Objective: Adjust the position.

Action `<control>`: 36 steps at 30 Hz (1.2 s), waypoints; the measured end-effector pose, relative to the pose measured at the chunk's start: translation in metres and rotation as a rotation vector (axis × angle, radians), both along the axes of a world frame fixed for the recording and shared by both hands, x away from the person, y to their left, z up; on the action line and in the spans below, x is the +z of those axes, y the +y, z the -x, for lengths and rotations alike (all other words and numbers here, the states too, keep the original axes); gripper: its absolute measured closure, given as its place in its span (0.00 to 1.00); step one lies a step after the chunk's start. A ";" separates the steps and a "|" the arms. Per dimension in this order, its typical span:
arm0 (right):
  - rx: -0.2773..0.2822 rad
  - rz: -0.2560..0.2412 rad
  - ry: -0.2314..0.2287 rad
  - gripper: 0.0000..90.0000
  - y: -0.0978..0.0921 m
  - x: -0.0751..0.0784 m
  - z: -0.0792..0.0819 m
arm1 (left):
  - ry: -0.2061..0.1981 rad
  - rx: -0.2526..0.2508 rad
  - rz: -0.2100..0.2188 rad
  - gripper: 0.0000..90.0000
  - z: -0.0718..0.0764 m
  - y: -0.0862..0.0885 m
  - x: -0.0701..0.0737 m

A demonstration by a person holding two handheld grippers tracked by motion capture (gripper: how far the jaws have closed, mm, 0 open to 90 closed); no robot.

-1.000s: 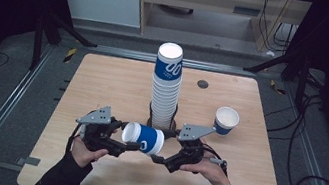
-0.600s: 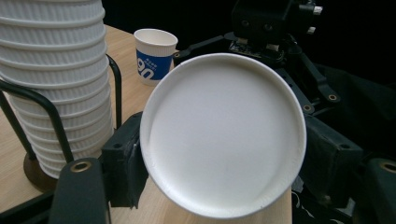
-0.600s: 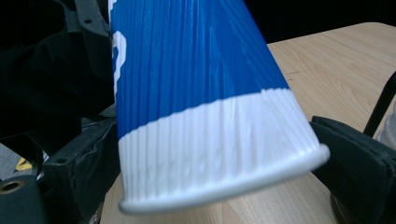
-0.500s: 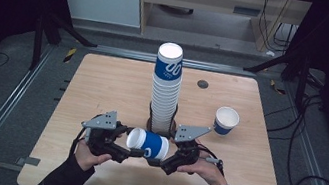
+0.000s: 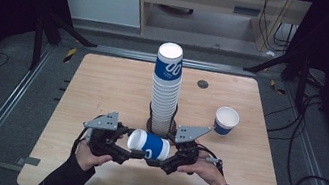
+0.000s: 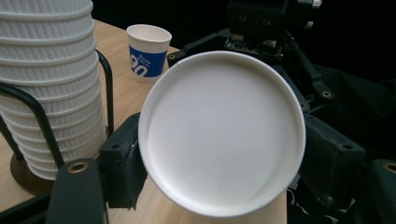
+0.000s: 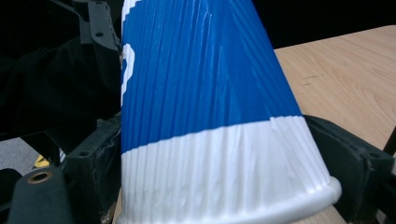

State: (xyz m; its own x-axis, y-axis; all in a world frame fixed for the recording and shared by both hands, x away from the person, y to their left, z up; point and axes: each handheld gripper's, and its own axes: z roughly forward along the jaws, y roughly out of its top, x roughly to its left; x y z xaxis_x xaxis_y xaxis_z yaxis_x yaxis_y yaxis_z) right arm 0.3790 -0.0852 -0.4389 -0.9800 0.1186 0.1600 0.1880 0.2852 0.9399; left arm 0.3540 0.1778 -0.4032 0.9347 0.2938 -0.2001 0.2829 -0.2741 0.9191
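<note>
A blue and white paper cup point(image 5: 149, 145) lies sideways in the air just above the table's front, held from both ends. My left gripper point(image 5: 134, 152) is shut on its base end; the left gripper view has the white base point(image 6: 222, 135) between the two pads point(image 6: 120, 163). My right gripper point(image 5: 157, 160) is shut on the rim end, and the cup's ribbed side point(image 7: 205, 107) runs away from the camera there. Right behind the held cup rises a tall stack of upside-down cups point(image 5: 165, 85) in a black wire holder point(image 5: 171, 119).
One upright cup point(image 5: 226, 120) stands alone at the right of the wooden table point(image 5: 98, 81). A small dark disc point(image 5: 202, 84) lies at the back right. Metal rails and cables run on the floor around the table.
Both grippers and the cup between them have shifted slightly toward the front edge of the table. The grip on the cup looks the same.
</note>
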 end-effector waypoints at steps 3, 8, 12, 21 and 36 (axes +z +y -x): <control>0.000 -0.007 0.001 0.16 -0.002 0.001 0.000 | -0.002 0.004 -0.006 0.23 0.000 0.000 0.001; -0.021 0.016 -0.027 0.16 -0.009 0.006 -0.001 | -0.018 0.021 -0.011 0.20 -0.001 0.010 0.008; -0.048 0.039 -0.052 0.16 -0.014 0.008 -0.002 | -0.009 0.017 -0.053 0.18 -0.003 0.015 0.008; -0.058 0.174 -0.118 0.16 -0.010 0.001 0.000 | 0.041 -0.033 -0.224 0.15 -0.011 0.010 -0.010; 0.042 0.325 -0.169 0.16 0.018 -0.016 0.009 | 0.069 -0.131 -0.355 0.18 -0.007 -0.013 -0.027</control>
